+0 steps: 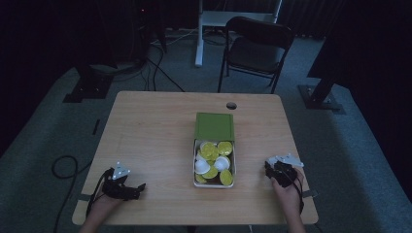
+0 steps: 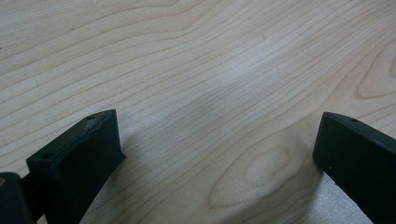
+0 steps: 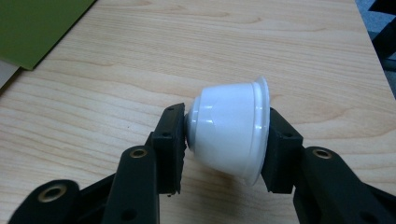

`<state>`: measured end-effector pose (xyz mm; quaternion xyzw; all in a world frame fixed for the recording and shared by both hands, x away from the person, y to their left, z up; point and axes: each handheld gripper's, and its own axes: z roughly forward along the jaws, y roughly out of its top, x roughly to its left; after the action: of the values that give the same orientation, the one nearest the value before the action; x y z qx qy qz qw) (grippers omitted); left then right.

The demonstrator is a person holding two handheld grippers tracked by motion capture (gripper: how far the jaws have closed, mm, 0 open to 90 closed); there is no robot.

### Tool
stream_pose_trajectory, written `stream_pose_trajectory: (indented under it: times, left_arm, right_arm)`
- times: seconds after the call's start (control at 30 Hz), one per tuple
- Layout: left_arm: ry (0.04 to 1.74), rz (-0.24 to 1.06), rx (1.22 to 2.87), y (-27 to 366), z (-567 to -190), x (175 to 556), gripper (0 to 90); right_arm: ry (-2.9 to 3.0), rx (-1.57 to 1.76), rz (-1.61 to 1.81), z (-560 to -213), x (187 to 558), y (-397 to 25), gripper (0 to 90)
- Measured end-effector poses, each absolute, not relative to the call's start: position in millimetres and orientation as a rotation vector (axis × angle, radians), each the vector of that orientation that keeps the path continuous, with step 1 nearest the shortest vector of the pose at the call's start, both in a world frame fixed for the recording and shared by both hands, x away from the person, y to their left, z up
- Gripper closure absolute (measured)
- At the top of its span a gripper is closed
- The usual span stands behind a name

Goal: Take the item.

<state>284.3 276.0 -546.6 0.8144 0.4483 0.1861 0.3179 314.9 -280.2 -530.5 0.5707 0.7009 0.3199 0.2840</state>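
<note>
- The right gripper (image 3: 226,140) grasps a white capsule (image 3: 231,130): its jaws are clenched on it, one jaw against the narrow closed end, the other against the wide flanged rim, so the capsule lies on its side between them.
- Below the held capsule and ahead of the jaws lies the bare wood of the table (image 3: 261,42); whether the capsule touches the wood cannot be told.
- Far off to the left of those jaws, a corner of the green lid (image 3: 32,28) shows at the picture's edge.
- In the high view the right gripper (image 1: 279,171) sits just beside the box (image 1: 214,185), apart from it, with the person's hand behind it.
- The box is open, its green lid (image 1: 214,126) folded back on the far side; inside lie more capsules (image 1: 214,162), some showing yellow-green tops, some showing white.
- The left gripper (image 2: 217,154) is released: its jaws stand wide apart with nothing but wood grain between and ahead of them.
- In the high view the left gripper (image 1: 127,187) rests low at the table's near edge, well apart from the box.
</note>
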Motion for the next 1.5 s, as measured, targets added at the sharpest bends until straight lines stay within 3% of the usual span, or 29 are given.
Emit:
stream_pose_trajectory:
  times: [0.4,0.47,0.63,0.67,0.9,1.5]
  left_arm:
    - [1.180,0.490,2.143,276,-547,284,1.1]
    - [1.179,0.490,2.143,276,-547,284,1.1]
    - [1.180,0.490,2.143,276,-547,284,1.1]
    - [1.180,0.490,2.143,276,-547,284,1.1]
    - [1.179,0.490,2.143,276,-547,284,1.1]
    - [1.179,0.490,2.143,276,-547,284,1.1]
  right_arm:
    - [1.880,1.565,0.840,-534,318,-280,54.8]
    - [1.901,1.591,0.829,-538,319,-280,47.8]
    - [1.944,1.590,0.822,-540,320,-279,41.5]
    - [1.947,1.590,0.825,-539,321,-278,36.1]
    - [1.916,1.569,0.843,-532,320,-278,27.4]
    - [1.863,1.475,0.972,-501,315,-267,23.4]
